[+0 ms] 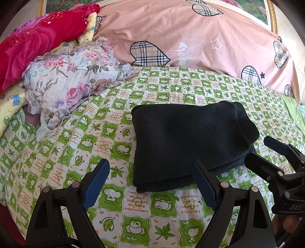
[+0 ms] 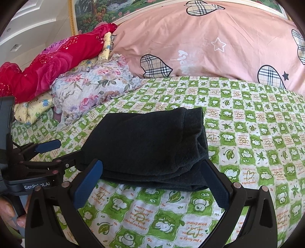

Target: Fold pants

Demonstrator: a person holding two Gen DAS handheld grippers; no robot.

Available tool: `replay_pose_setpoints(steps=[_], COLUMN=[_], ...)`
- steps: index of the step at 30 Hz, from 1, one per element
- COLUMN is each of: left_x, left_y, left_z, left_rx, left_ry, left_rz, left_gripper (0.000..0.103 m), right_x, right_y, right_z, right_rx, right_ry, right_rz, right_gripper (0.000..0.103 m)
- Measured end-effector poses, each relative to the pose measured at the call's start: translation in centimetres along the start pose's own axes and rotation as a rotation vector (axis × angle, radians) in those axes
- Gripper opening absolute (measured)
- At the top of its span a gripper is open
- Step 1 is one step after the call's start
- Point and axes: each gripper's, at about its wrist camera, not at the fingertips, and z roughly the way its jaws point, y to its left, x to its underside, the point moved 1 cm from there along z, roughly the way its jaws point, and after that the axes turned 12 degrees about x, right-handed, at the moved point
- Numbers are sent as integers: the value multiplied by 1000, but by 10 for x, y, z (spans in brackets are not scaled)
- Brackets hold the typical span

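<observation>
Dark black pants (image 1: 188, 145) lie folded into a thick rectangular bundle on the green checked bedsheet (image 1: 76, 152); they also show in the right wrist view (image 2: 148, 146). My left gripper (image 1: 152, 171) is open and empty, just in front of the bundle's near left edge. My right gripper (image 2: 152, 171) is open and empty, its fingers at the bundle's near edge without gripping it. The right gripper also shows in the left wrist view (image 1: 266, 150), beside the bundle's right end. The left gripper shows in the right wrist view (image 2: 63, 150), at the bundle's left end.
A pink duvet with plaid hearts (image 1: 190, 38) lies across the back of the bed. A floral cloth (image 1: 76, 82), a red rose blanket (image 1: 32, 42) and yellow bedding are piled at the back left. A framed picture (image 2: 114, 9) hangs behind.
</observation>
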Motion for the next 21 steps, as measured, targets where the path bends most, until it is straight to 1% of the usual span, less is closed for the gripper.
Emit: replay_pose_setpoints(steps=[7, 12, 18, 21], left_x=[-3, -5, -7, -8], left_y=[0, 4, 2, 3], left_z=[4, 7, 7, 8], left_rx=[-16, -14, -24, -31], left_ry=[-7, 11, 7, 18], left_rz=[3, -19, -4, -13], left_gripper=[88, 88, 88, 88], right_x=[-3, -3, -1, -2], right_y=[1, 2, -1, -1], right_z=[3, 4, 7, 8], right_rx=[-8, -6, -10, -13], right_ry=[1, 3, 14, 17], right_rz=[-4, -6, 8, 11], right_gripper=[102, 102, 102, 102])
